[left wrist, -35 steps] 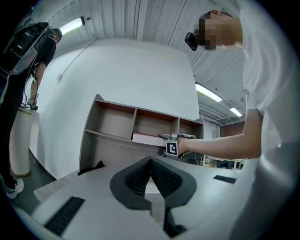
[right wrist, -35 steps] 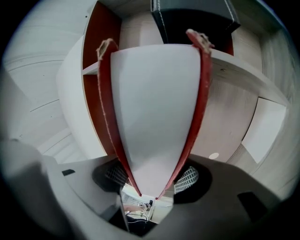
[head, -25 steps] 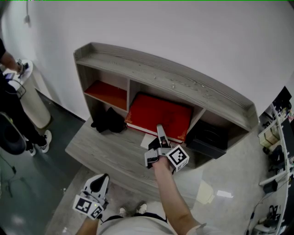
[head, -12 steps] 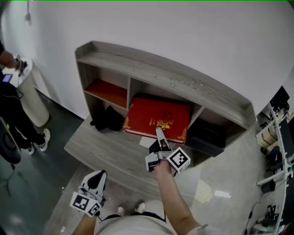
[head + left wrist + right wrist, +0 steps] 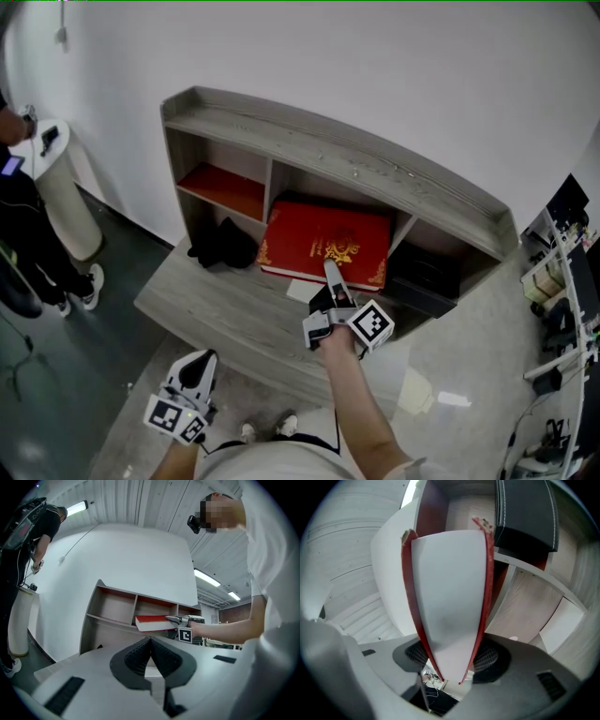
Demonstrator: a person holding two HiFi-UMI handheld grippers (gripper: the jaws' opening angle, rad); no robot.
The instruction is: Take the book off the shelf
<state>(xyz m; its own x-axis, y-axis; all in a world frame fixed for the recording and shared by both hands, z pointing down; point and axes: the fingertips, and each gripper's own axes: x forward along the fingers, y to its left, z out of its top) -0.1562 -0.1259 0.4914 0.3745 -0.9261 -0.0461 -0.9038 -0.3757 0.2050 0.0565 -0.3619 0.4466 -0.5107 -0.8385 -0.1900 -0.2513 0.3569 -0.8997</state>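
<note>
At the mouth of the shelf's (image 5: 375, 178) middle compartment, the red book (image 5: 323, 242) is clamped by its near edge between the right gripper's (image 5: 330, 274) jaws. Left gripper (image 5: 195, 373) is held low, well apart, jaws pressed together, nothing between.

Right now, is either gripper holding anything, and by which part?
The right gripper clamps the red book across its near page edge. The left gripper is shut, empty.

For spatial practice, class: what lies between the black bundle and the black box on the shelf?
The red book, held in the right gripper; the head view shows it.
</note>
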